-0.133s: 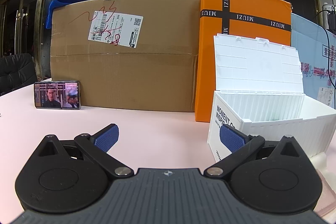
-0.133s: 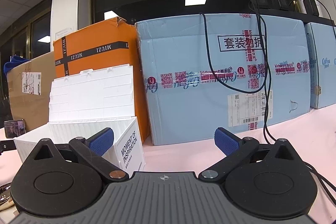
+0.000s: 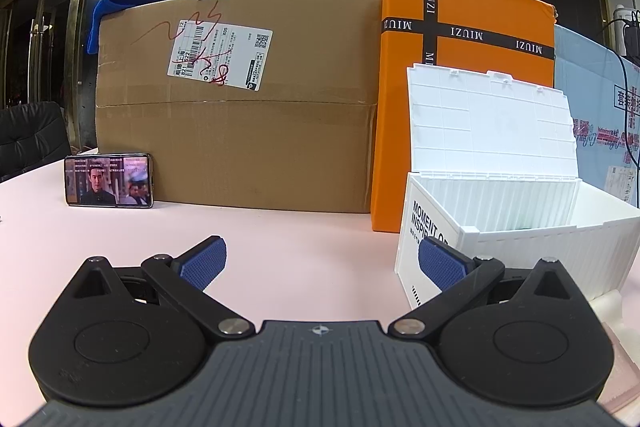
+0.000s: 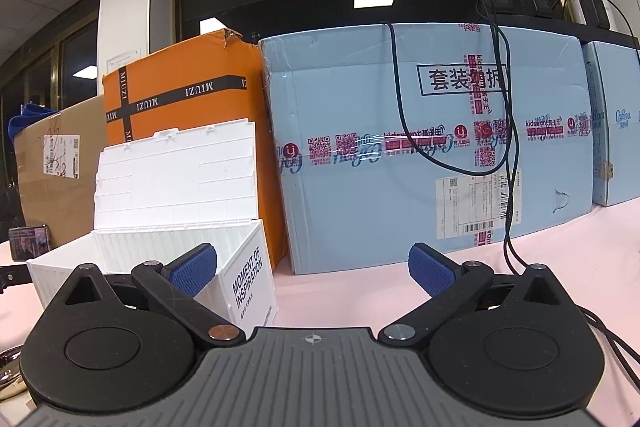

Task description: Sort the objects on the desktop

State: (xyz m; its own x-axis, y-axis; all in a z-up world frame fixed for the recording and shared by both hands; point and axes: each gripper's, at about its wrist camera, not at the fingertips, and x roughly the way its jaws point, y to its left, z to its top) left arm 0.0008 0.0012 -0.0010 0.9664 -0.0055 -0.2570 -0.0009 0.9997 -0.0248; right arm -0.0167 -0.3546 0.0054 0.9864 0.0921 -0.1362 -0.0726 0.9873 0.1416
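The left gripper sat low and level over the pale pink tabletop, blue-padded fingers spread wide, nothing between them. Its right pad overlapped the near corner of the white ribbed plastic storage box, lid propped upright; whether it touched, I could not tell. The right gripper was held level too, jaws wide apart and empty, with that same white box behind its left finger. Further back, a black smartphone with a lit screen leaned against the brown cardboard carton. Beside the carton stood an orange MIUZI box, then a light-blue printed carton with black cables trailing down its front.
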